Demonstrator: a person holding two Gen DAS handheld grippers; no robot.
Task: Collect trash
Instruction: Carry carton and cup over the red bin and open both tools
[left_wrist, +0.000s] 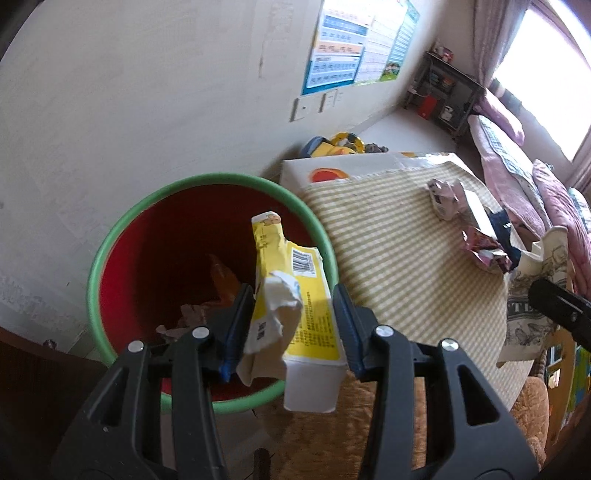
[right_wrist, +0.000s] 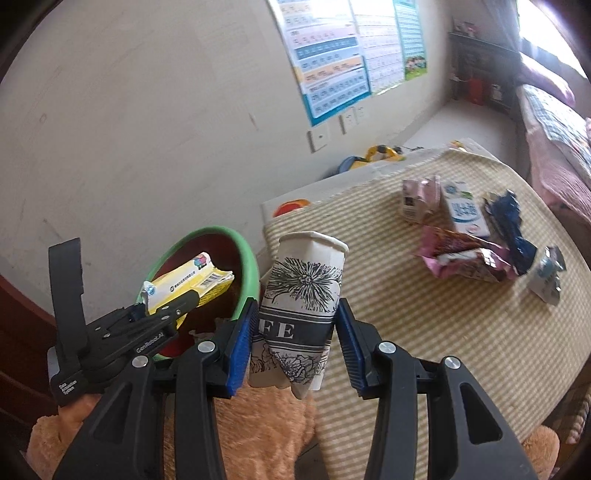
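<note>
My left gripper is shut on a crushed yellow carton and holds it over the mouth of a red bin with a green rim; brown scraps lie in the bin's bottom. The same carton and the left gripper show over the bin in the right wrist view. My right gripper is shut on a squashed paper cup with a black flower print, beside the bin and at the table's edge. That cup shows at the right in the left wrist view.
A low table with a striped cloth bears more litter: a pink wrapper, a white milk carton, a dark blue wrapper and a small foil piece. An orange plush lies below. A wall stands behind the bin, a bed at the right.
</note>
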